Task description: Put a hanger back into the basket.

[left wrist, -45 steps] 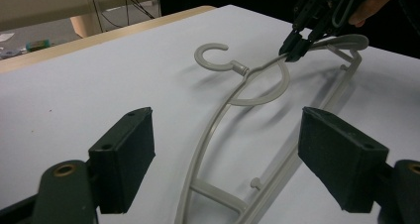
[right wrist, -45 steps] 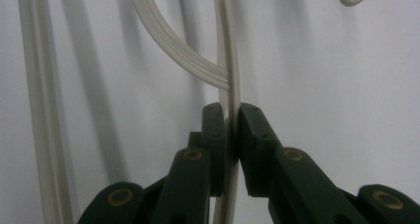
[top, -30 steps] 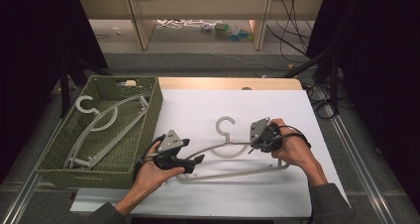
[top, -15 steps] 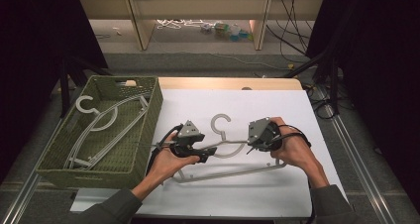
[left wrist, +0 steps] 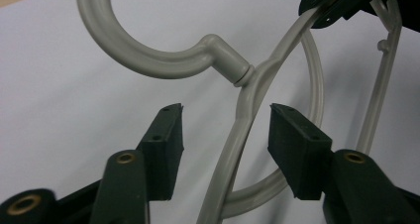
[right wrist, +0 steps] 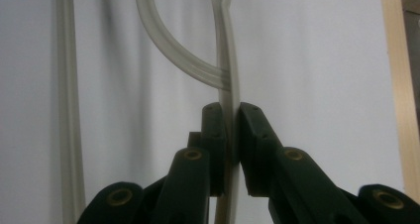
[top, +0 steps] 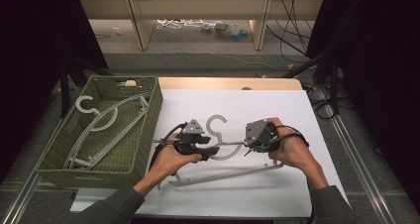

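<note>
My right hand-held gripper (right wrist: 231, 149) is clenched on the grey hanger (top: 225, 149), which lies on the white counter (top: 277, 110) at 3 o'clock from the green basket (top: 148, 130). My left hand-held gripper (left wrist: 225, 135) has just been closing, its jaws straddling the hanger's shoulder bar below the hook but not yet pressing it. If they pinch off-centre, I judge the thin bar could slip out or twist against the right grip.

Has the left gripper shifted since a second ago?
Yes. The left gripper has moved right, away from the green basket, toward the hanger hook; its jaws have been closing around the hanger arm, not yet gripping.
</note>
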Demonstrator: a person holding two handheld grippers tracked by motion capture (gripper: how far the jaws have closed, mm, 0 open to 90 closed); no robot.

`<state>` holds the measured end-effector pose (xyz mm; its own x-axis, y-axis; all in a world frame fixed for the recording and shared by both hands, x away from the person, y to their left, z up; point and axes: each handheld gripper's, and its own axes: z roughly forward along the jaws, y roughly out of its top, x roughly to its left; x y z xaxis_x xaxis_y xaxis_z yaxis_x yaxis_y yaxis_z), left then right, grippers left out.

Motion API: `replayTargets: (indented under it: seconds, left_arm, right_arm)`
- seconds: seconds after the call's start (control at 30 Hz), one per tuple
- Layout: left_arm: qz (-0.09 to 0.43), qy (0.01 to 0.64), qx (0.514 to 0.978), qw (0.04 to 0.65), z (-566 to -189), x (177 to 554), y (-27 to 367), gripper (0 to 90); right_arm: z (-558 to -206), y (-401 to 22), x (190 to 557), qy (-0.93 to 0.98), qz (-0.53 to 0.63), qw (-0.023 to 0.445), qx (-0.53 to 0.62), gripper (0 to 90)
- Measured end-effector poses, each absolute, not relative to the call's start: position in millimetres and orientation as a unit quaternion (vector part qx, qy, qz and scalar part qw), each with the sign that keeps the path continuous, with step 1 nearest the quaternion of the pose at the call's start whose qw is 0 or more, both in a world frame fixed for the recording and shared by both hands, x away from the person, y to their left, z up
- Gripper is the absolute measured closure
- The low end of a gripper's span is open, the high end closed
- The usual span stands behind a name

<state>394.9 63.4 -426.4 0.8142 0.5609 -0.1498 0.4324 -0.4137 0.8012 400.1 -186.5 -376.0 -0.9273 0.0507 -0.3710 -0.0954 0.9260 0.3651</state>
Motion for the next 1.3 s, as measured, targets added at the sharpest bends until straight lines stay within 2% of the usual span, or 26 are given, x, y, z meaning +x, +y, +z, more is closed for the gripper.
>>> replayTargets:
  seconds: [0.23, 0.4, 0.73, 0.93, 0.97, 1.03, 1.1, 1.2, 1.3]
  left_arm:
    - [0.057, 0.279, 0.855, 0.433, -431.1, 395.2, 60.4, 59.8]
    - [0.061, 0.262, 0.864, 0.426, -432.8, 394.4, 59.6, 72.6]
    - [0.081, 0.192, 0.890, 0.406, -424.2, 385.1, 57.3, 80.5]
    - [0.087, 0.177, 0.896, 0.397, -415.9, 381.8, 60.6, 81.8]
    - [0.082, 0.197, 0.892, 0.399, -415.7, 379.1, 61.1, 81.9]
    - [0.090, 0.185, 0.896, 0.394, -414.0, 383.3, 65.0, 81.9]
    - [0.087, 0.200, 0.890, 0.399, -413.4, 384.4, 68.0, 81.9]
    - [0.072, 0.239, 0.881, 0.402, -410.5, 382.5, 74.2, 81.9]
    - [0.075, 0.237, 0.876, 0.414, -407.4, 386.8, 81.4, 81.9]
  right_arm:
    - [-375.9, -184.0, 398.7, 0.962, 0.194, 0.189, -0.019, 82.3]
    - [-375.9, -182.7, 398.4, 0.962, 0.197, 0.190, -0.025, 82.3]
    - [-376.3, -184.5, 398.6, 0.963, 0.200, 0.179, -0.033, 81.5]
    - [-375.4, -187.9, 399.0, 0.959, 0.231, 0.164, 0.001, 77.7]
    - [-374.8, -188.0, 399.4, 0.957, 0.239, 0.163, 0.006, 75.2]
    - [-372.7, -188.1, 399.7, 0.950, 0.261, 0.168, 0.030, 62.3]
    - [-369.1, -189.0, 398.3, 0.943, 0.281, 0.167, 0.065, 51.7]
    - [-364.5, -192.2, 395.9, 0.924, 0.322, 0.171, 0.115, 42.4]
    - [-363.3, -196.1, 394.8, 0.906, 0.349, 0.183, 0.153, 37.2]
